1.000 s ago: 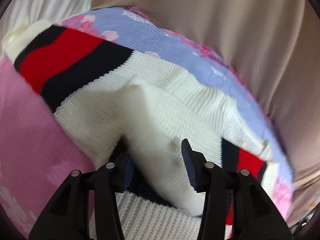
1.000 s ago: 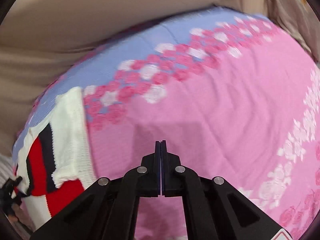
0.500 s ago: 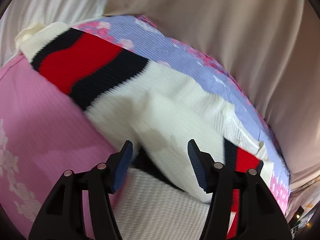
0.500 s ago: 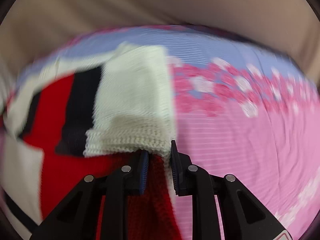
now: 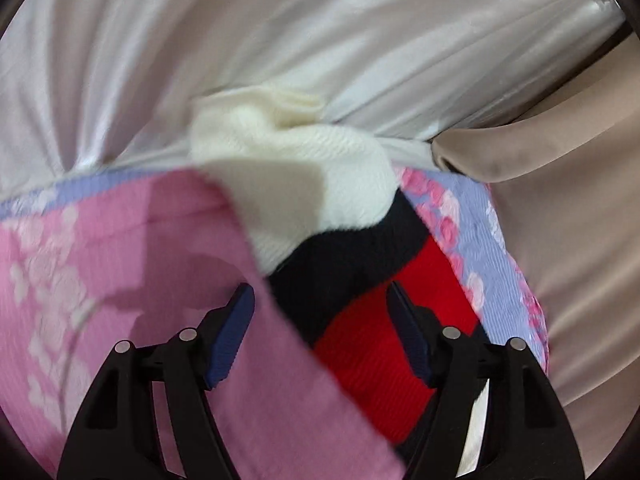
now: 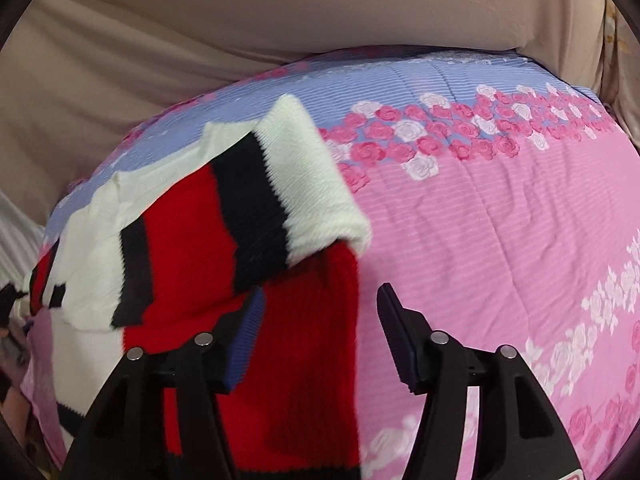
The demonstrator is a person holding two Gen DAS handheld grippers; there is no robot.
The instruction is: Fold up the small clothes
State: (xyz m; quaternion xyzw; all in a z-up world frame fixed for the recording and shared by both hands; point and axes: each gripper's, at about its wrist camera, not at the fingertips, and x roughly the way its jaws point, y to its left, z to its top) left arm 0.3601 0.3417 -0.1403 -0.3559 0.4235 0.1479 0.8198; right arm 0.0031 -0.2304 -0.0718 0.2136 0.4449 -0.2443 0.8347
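A small knit sweater (image 6: 176, 248) in white, red and black lies on a pink and lilac floral quilt (image 6: 500, 232). One sleeve is folded over its body. My right gripper (image 6: 320, 320) is open, its left finger over the red knit and its right finger over the quilt. In the left wrist view the sweater's white cuff end (image 5: 304, 176) and black and red bands (image 5: 360, 288) show. My left gripper (image 5: 320, 324) is open, straddling the sweater's edge where it meets the quilt (image 5: 100, 264), holding nothing.
A beige sheet (image 6: 200, 28) covers the surface behind the quilt. White satin fabric (image 5: 280, 32) lies bunched beyond the sweater's cuff in the left wrist view, with a beige fold (image 5: 560, 136) at its right.
Both grippers have let go of the knit and now stand open wide. The left gripper has swung toward the cuff end of the sweater. The right gripper has drawn back from the folded sleeve.
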